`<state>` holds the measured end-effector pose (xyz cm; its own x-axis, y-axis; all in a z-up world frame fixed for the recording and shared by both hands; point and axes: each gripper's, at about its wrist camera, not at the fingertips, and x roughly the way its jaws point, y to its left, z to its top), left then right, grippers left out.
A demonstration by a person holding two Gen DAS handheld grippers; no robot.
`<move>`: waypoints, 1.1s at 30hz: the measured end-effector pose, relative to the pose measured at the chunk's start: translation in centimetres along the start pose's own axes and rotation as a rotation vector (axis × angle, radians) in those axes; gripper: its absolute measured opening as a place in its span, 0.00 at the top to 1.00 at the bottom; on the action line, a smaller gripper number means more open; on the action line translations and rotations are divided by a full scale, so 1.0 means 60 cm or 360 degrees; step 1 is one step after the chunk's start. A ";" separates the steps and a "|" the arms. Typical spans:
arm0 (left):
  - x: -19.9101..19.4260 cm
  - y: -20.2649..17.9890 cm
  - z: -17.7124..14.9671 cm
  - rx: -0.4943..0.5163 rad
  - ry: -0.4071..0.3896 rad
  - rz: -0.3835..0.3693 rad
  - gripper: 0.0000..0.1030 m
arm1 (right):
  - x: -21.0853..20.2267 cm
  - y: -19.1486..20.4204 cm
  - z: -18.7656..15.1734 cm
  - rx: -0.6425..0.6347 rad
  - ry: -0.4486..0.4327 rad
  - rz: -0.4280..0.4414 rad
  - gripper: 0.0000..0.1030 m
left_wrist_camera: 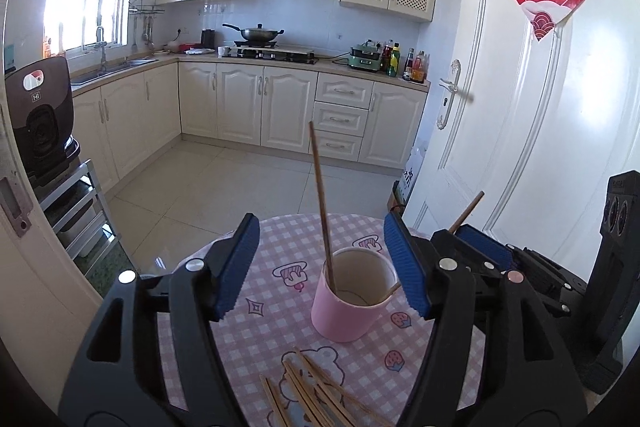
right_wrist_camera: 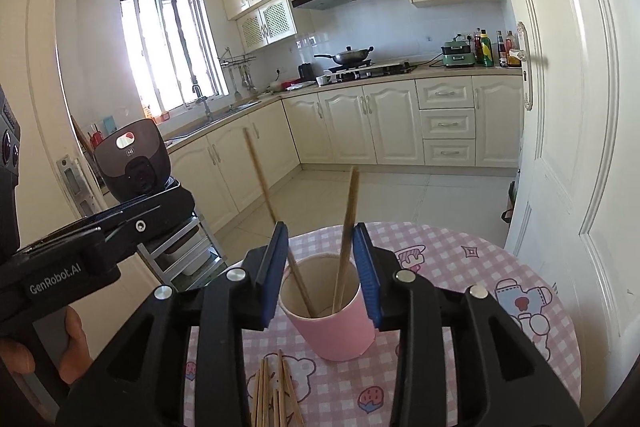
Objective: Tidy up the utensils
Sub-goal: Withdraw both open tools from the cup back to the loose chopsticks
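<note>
Left wrist view: I saw the left gripper [left_wrist_camera: 322,267] with its jaws spread wide and nothing between them. The pink cup [left_wrist_camera: 348,307] stood upright on the table [left_wrist_camera: 264,323], just ahead of the jaws and nearer the right-hand one. One chopstick [left_wrist_camera: 321,203] leaned in the cup against its left rim. The loose chopsticks [left_wrist_camera: 312,395] lay on the table below the jaws, close to the camera. The right gripper [left_wrist_camera: 480,251] sat just past the right-hand jaw.

Right wrist view: the right gripper's [right_wrist_camera: 320,267] jaws were parted, straddling the cup [right_wrist_camera: 332,327] from above. A second chopstick [right_wrist_camera: 346,239] stood in the cup in the gap between the jaws, close to the right-hand one; I couldn't tell whether it touched the pad. The first chopstick [right_wrist_camera: 276,219] passed behind the left-hand jaw. Loose sticks [right_wrist_camera: 272,391] lay below the jaws.
</note>
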<state>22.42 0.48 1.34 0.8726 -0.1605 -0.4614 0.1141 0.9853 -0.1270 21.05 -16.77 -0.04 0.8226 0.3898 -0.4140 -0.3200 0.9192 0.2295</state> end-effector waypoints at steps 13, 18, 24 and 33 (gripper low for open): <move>-0.012 0.041 -0.085 0.0014 0.0240 0.0030 0.27 | -0.025 -0.005 -0.033 0.0049 0.0064 0.0000 0.55; 0.008 0.063 -0.130 -0.0011 0.0408 0.0054 0.27 | -0.013 -0.001 -0.068 0.0025 0.0159 0.0017 0.55; 0.044 0.086 -0.194 -0.0040 0.0667 0.0066 0.27 | 0.020 0.013 -0.120 -0.0041 0.0384 0.0071 0.55; 0.089 0.096 -0.257 -0.0059 0.0893 0.0118 0.27 | 0.068 0.029 -0.199 -0.0103 0.0714 0.0128 0.50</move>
<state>20.44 4.40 -15.39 0.4905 -0.1073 -0.8648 0.0366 0.9941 -0.1025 18.25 -12.92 -11.87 0.5139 0.4327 -0.7407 -0.4147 0.8812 0.2270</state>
